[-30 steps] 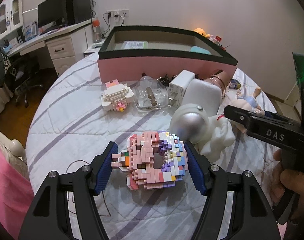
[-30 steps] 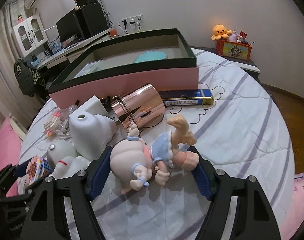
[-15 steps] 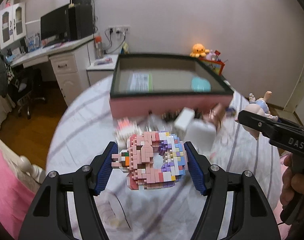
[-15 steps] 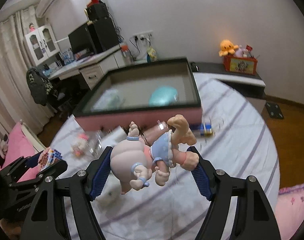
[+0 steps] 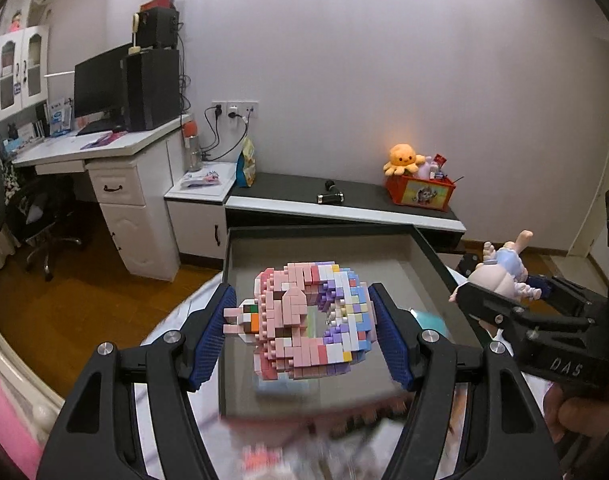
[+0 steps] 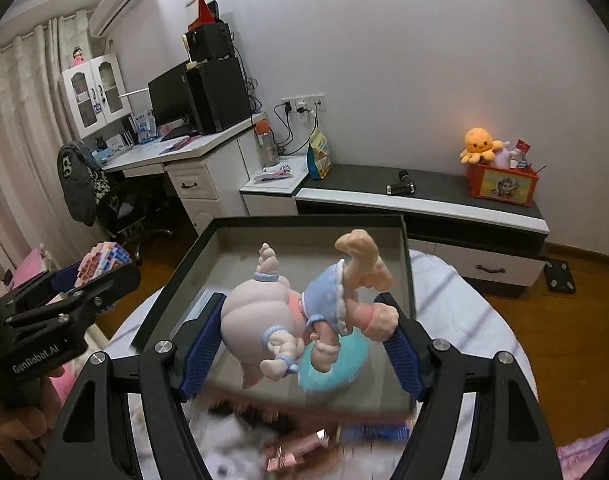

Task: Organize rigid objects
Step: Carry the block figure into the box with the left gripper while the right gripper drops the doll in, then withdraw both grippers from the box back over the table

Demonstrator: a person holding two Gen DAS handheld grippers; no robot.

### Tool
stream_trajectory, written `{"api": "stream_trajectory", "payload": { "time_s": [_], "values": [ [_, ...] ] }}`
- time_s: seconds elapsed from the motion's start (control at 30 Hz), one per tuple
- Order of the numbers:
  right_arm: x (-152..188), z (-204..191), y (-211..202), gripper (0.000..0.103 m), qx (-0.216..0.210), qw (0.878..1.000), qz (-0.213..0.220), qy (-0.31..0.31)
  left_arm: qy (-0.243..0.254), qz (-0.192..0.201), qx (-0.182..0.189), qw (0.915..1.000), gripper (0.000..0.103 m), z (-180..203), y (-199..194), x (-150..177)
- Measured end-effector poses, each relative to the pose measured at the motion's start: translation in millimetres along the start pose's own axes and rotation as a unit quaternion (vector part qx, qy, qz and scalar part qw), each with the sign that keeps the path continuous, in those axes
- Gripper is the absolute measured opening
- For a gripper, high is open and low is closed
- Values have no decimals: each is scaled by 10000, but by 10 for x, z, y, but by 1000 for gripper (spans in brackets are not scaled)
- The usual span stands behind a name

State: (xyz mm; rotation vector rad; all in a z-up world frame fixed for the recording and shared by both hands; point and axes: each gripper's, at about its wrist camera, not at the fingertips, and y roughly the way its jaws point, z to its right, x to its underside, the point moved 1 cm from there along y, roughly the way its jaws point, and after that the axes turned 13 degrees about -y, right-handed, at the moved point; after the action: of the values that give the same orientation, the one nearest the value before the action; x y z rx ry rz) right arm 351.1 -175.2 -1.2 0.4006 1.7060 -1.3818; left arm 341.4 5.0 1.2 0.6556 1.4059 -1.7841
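Both loads are now coming up off the bed and heading over the box [image 5: 432, 256]; a second ago each was still sitting on the striped cover among the clutter, so pickup is done and transport is under way; release is what's left.

Left gripper [image 5: 302, 330] is pinching the pink-and-pastel brick donut [image 5: 312, 320] between its blue pads; right gripper [image 6: 304, 340] is clamping the baby doll [image 6: 300, 312], head on one pad, a leg against the other.

Box is sitting open with dark rim and grey floor; a teal oval thing [image 6: 336, 364] is already lying inside; anything else in there is hidden or blurred.
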Motion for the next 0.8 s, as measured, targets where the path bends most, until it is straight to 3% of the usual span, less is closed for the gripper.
{"api": "stream_trajectory", "payload": {
  "time_s": [0.3,0.53,0.67,0.7,0.77,0.8],
  "values": [
    [-138,342,896,75,-6,9971,-725,252,-39,-725,-211,9971,69,-23,1051,-142],
    [-33,488,1163,76,-34,9930,-1092,458,41,-1181,-339,9924,70,-8,1434,-75],
    [-50,493,1135,82,3,9931,-1089,427,-36,-1100,-412,9931,98,-58,1415,-85],
    [-51,499,1111,84,-51,9932,-1078,446,-41,-1007,-423,9940,100,-75,1359,-97],
    [-49,484,1061,101,-24,9931,-1059,496,-48,-921,-422,9948,101,-97,1271,-113],
    [-46,483,1040,103,-9,9931,-1047,520,-68,-864,-417,9954,102,-117,1196,-118]
  ]
}}
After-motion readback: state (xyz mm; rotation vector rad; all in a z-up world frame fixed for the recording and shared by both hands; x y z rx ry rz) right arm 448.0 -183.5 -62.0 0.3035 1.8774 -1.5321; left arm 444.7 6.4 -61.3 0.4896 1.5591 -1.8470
